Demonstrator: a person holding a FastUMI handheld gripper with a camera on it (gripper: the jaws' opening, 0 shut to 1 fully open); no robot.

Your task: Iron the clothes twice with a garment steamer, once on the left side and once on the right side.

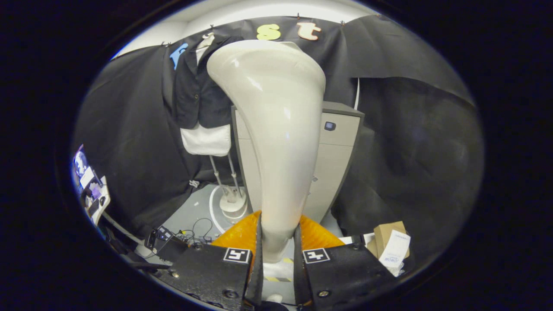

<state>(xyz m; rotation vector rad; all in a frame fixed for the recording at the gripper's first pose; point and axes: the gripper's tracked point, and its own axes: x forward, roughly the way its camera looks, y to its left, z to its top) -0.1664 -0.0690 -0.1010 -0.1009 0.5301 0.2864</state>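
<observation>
- Your gripper (278, 255) has both fingers pinching the narrow handle of the garment steamer (272, 129), which rises at 12 o'clock.
- The dark clothes (196, 86) hang at 11 o'clock beyond it, apparently over a white layer.
- A grey cabinet (337, 151) stands behind the steamer.

You get even, fairly dim booth light, brightest on the pale ceiling strip (268, 11) above the black cloth wall (129, 129), so the light seems to fall from overhead. The steamer head (272, 129) between the gripper (278, 259) fingers catches soft glare spots along its upper curve and left side. The dark garment (196, 86) loses its folds in shadow. Your fisheye bends the grey cabinet (337, 151) and cloth outward; the clutter beside the fingers smears and softens, while the middle stays sharp.
</observation>
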